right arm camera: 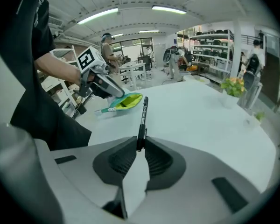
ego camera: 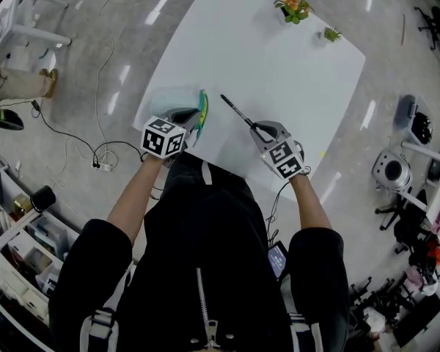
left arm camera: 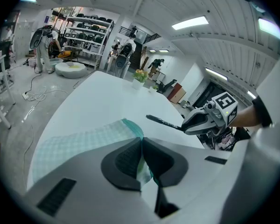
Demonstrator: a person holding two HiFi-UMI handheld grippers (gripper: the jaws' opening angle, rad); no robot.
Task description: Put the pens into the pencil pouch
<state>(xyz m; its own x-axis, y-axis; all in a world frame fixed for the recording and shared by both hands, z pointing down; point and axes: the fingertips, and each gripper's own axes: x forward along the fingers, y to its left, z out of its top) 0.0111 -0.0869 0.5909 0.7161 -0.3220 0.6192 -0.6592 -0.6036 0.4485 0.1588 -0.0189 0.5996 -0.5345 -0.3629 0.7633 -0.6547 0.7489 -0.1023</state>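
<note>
My left gripper (ego camera: 191, 125) is shut on the edge of a teal and green pencil pouch (ego camera: 202, 112) near the front left of the white table (ego camera: 279, 64). In the left gripper view the pouch (left arm camera: 84, 139) lies flat ahead of the pinched jaws (left arm camera: 141, 143). My right gripper (ego camera: 259, 129) is shut on the end of a black pen (ego camera: 237, 113), which hangs in the air and points away to the left. In the right gripper view the pen (right arm camera: 142, 118) aims at the pouch's open yellow-green mouth (right arm camera: 126, 101), with a gap between them.
A pot of orange flowers (ego camera: 293, 7) and a small green plant (ego camera: 331, 34) stand at the table's far edge. Cables and a power strip (ego camera: 103, 166) lie on the floor at the left. The person's body is close to the table's front corner.
</note>
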